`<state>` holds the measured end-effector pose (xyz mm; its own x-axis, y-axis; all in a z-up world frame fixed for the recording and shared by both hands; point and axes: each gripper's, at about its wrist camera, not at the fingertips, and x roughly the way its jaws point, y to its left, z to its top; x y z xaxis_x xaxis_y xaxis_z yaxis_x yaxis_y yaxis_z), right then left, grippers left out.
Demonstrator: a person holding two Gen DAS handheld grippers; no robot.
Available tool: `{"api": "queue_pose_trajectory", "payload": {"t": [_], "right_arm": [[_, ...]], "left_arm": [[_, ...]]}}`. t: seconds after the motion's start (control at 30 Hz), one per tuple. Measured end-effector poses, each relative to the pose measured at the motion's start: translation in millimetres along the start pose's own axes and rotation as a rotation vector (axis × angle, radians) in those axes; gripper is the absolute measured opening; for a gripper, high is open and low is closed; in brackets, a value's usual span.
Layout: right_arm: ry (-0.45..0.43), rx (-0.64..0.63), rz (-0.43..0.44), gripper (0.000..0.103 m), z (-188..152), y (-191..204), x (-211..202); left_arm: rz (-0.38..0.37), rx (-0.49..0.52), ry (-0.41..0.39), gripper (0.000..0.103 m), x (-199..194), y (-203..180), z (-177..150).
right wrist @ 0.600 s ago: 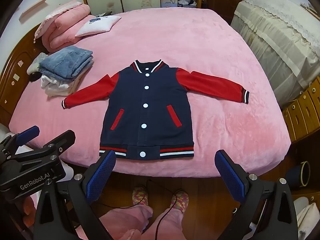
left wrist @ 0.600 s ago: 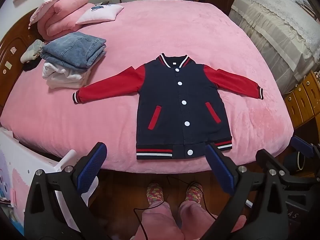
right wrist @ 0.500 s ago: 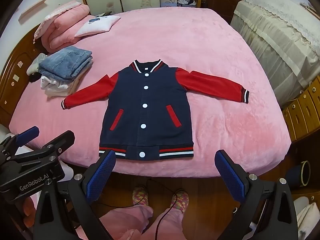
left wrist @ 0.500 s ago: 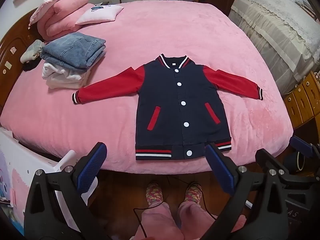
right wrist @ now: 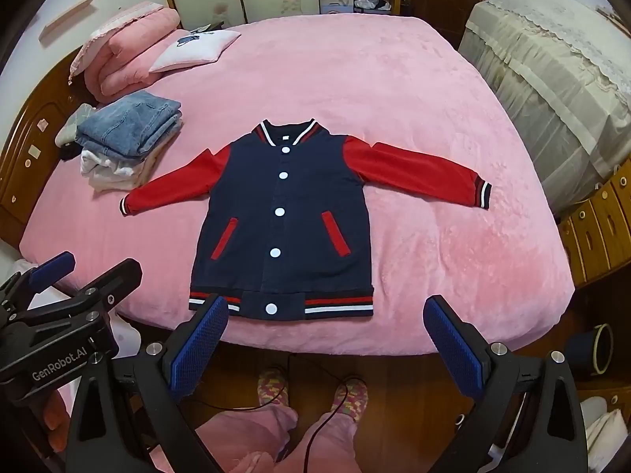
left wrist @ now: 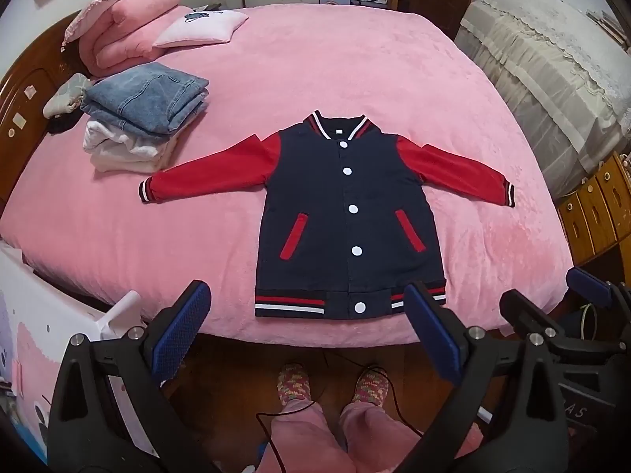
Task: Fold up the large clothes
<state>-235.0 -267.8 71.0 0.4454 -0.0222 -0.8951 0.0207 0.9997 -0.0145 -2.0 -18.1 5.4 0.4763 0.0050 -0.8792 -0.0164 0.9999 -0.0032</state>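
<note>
A navy varsity jacket (left wrist: 347, 213) with red sleeves and white snaps lies flat, face up, on the pink bed, sleeves spread to both sides; it also shows in the right wrist view (right wrist: 284, 216). My left gripper (left wrist: 307, 331) is open and empty, held above the floor just short of the jacket's striped hem. My right gripper (right wrist: 327, 339) is open and empty, also at the bed's near edge below the hem. Each gripper shows at the edge of the other's view.
A stack of folded jeans and white cloth (left wrist: 138, 118) sits left of the jacket's left sleeve. Pink quilt and pillow (left wrist: 157, 27) lie at the headboard. Wooden drawers (left wrist: 599, 205) stand right. The person's feet (left wrist: 331, 382) are on the floor below.
Both grippers have edged slightly forward toward the bed; the jacket hem sits a little nearer the fingertips. The jaws stay open.
</note>
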Motion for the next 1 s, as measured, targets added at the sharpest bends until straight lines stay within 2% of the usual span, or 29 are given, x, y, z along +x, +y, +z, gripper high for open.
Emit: {"api": "queue_pose_trajectory", "payload": {"t": [0.33, 0.47, 0.8, 1.0], "right_arm": [[-0.024, -0.059, 0.022, 0.1, 5.3, -18.9, -8.6], [-0.045, -0.076, 0.032, 0.1, 2.5, -26.6, -12.2], [-0.035, -0.066, 0.074, 0.1, 8.2, -41.9, -20.2], [-0.027, -0.061, 0.091, 0.1, 6.1, -46.1, -21.9]], "left_arm": [[0.022, -0.05, -0.019, 0.097, -10.8, -12.9, -9.3], [0.049, -0.029, -0.029, 0.093, -15.8, -26.9, -12.0], [0.092, -0.057, -0.018, 0.092, -30.4, -43.5, -13.1], [0.098, -0.09, -0.044, 0.092, -38.2, -41.8, -22.9]]}}
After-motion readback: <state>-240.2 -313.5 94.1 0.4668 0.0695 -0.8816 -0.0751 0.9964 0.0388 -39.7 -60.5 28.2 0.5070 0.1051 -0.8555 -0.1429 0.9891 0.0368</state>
